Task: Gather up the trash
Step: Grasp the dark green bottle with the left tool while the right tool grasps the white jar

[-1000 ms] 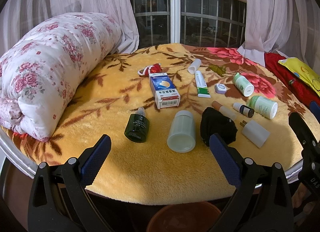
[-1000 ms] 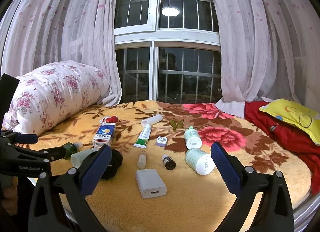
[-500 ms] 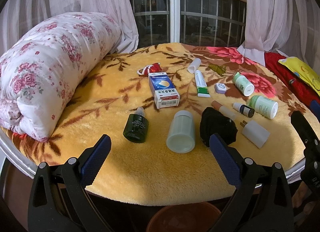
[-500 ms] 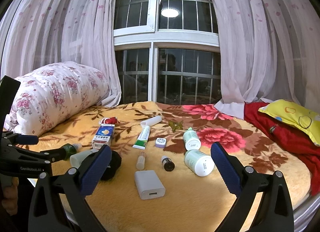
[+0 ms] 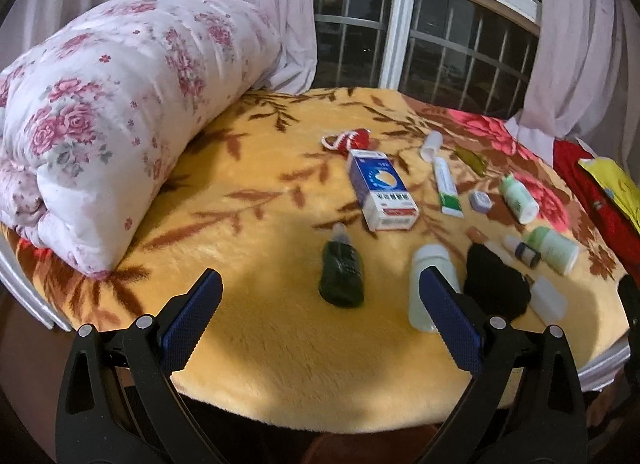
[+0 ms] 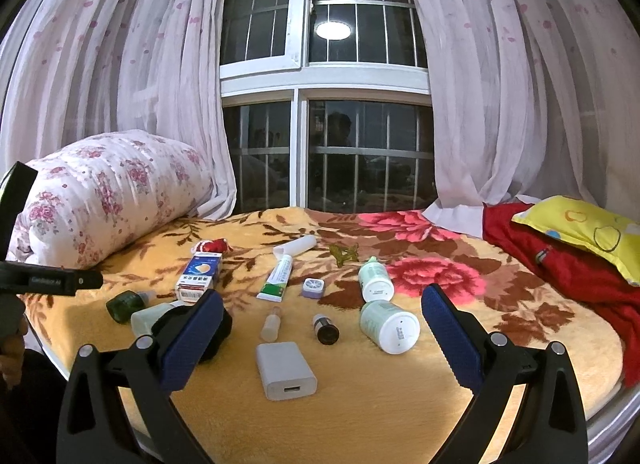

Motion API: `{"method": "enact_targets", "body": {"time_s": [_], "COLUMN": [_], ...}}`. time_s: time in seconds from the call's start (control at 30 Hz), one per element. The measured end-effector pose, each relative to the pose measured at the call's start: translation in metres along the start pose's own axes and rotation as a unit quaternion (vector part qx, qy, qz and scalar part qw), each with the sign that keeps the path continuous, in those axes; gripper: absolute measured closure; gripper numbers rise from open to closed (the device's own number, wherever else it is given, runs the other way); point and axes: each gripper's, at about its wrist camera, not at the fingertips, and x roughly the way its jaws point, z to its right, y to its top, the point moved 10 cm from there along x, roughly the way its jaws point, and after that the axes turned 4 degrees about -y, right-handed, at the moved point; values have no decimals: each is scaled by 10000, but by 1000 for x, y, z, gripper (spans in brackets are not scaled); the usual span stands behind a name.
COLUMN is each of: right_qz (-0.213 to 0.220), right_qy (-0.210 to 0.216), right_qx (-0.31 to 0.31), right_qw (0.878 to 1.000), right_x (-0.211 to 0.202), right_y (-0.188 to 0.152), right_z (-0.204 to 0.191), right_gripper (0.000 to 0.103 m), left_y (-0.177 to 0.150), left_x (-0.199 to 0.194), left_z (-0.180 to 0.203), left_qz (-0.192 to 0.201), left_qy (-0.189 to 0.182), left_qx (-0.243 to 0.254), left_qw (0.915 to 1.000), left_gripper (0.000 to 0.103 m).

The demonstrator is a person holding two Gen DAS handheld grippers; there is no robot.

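Observation:
Small items lie scattered on a yellow floral blanket (image 5: 260, 344). In the left wrist view: a dark green bottle (image 5: 341, 272), a pale jar (image 5: 430, 288), a black crumpled cloth (image 5: 494, 288), a blue-white box (image 5: 380, 191), a toothpaste tube (image 5: 448, 187) and a red-white wrapper (image 5: 348, 140). My left gripper (image 5: 320, 322) is open and empty, just short of the green bottle. In the right wrist view: a white charger block (image 6: 285, 370), two white bottles (image 6: 390, 326), a small dark vial (image 6: 326, 328). My right gripper (image 6: 322, 338) is open and empty above the charger.
A rolled floral quilt (image 5: 104, 111) fills the left side. A red cloth (image 6: 560, 264) and yellow pillow (image 6: 588, 227) lie at the right. The window (image 6: 324, 151) and curtains stand behind. The blanket's front edge drops off near both grippers.
My left gripper has swung to the left and a little closer, so the items shifted right in its view. The right gripper's view tilted slightly upward. Nothing was picked up.

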Motion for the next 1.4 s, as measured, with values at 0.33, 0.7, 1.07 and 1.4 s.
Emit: {"method": "enact_targets", "body": {"time_s": [0.33, 0.7, 1.07, 1.4], "right_qz": [128, 52, -215, -1814], "right_qy": [-88, -27, -472, -764], "right_qx": [-206, -231, -712, -1023], "right_qw": [9997, 9997, 9961, 9751], "right_x": [-4, 0, 29, 125], "right_y": [-4, -10, -17, -41], "right_z": [-2, -6, 17, 61], "right_gripper": [5, 5, 5, 5], "left_y": [4, -12, 0, 2], "left_x": [57, 91, 52, 40], "left_z": [3, -10, -24, 1], "left_qz": [-317, -668, -243, -131], "left_qy": [166, -61, -75, -374], "left_qx": [419, 372, 289, 406], "left_qw": [9985, 9971, 9993, 9984], "left_gripper": [8, 75, 75, 75]}}
